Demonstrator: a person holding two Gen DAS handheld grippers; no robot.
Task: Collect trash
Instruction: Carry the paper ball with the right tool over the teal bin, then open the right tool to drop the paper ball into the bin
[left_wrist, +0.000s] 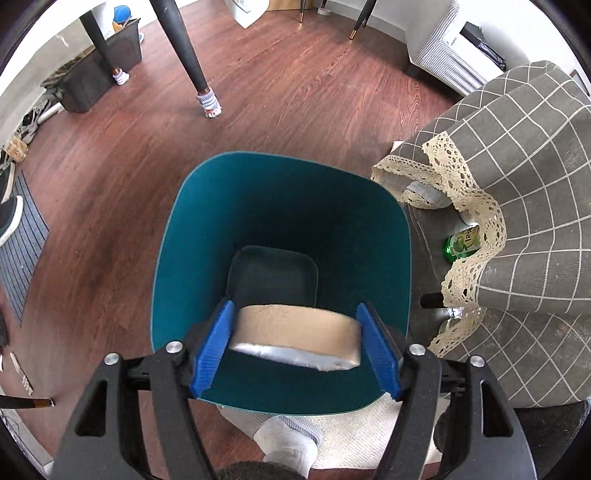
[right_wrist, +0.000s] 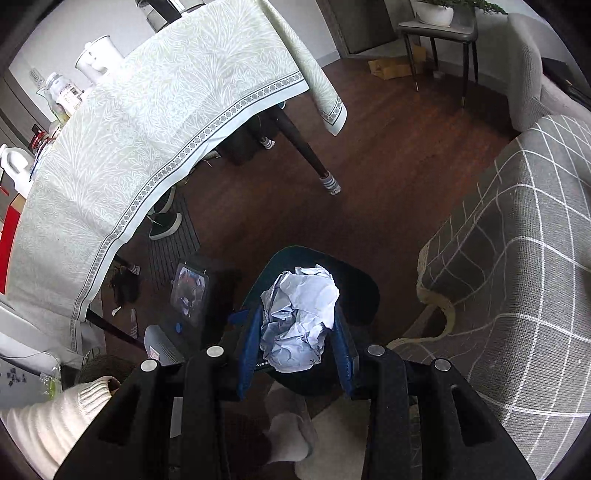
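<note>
A teal trash bin (left_wrist: 192, 258) stands open on the wood floor, its dark bottom visible. My left gripper (left_wrist: 295, 341) is shut on a tan, flattened paper cup or sleeve (left_wrist: 295, 328) and holds it above the bin's mouth. My right gripper (right_wrist: 295, 332) is shut on a crumpled ball of white paper (right_wrist: 299, 317) and holds it above the same bin (right_wrist: 362, 291), which shows dark behind it.
A grey checked cloth with lace trim (left_wrist: 517, 221) covers furniture right of the bin, with a green can (left_wrist: 463, 243) under it. A table with a pale cloth (right_wrist: 147, 129) stands left; its black legs (left_wrist: 184, 48) wear striped socks. My socked foot (left_wrist: 291, 443) is near the bin.
</note>
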